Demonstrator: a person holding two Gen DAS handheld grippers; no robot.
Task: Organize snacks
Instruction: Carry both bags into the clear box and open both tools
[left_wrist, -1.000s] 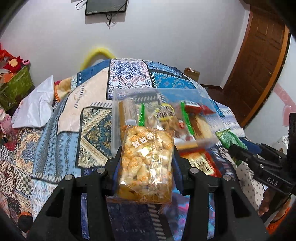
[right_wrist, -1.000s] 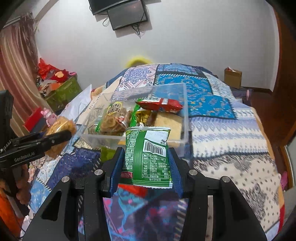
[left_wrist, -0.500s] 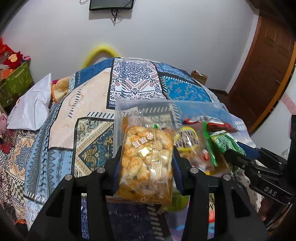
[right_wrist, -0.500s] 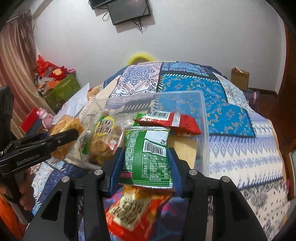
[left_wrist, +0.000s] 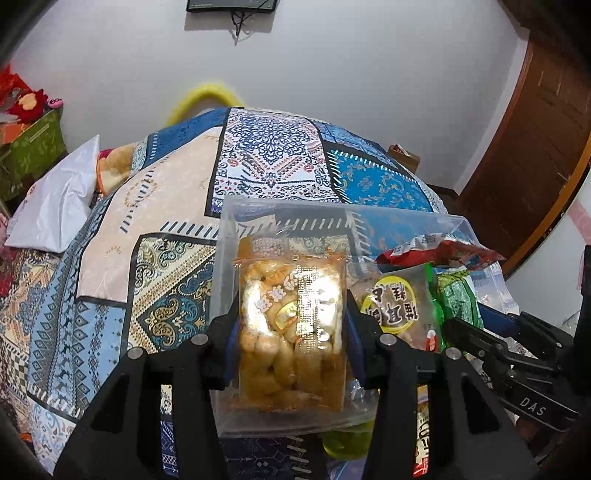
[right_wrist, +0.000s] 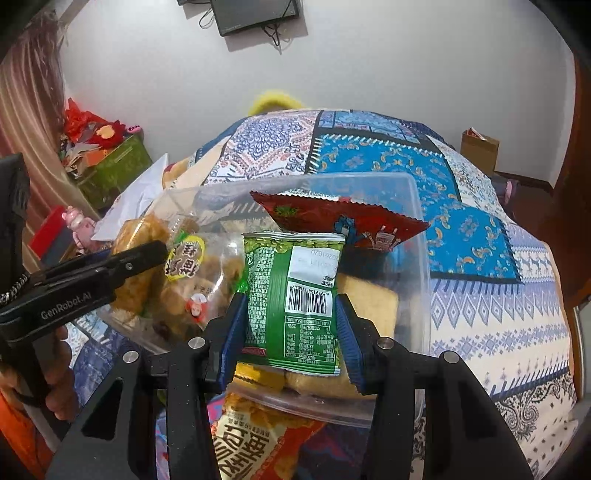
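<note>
Blue-padded jaws of your left gripper (left_wrist: 291, 332) are clamped on the clear pack of golden puffs (left_wrist: 291, 328); your right gripper (right_wrist: 291, 325) is likewise closed on the green packet (right_wrist: 295, 295), barcode side facing you. Both grips read unchanged over the last second. What has changed: both hands have come forward and down, so each packet now sits over the clear plastic bin (right_wrist: 421, 236) on the quilt (left_wrist: 166, 236), puffs at its near-left corner, green packet above the near edge. Inside lie a red packet (right_wrist: 332, 218) and a yellow-labelled bag (left_wrist: 395, 306). An orange snack bag (right_wrist: 255, 443) waits outside, against the near edge. Judgement: release is next.
</note>
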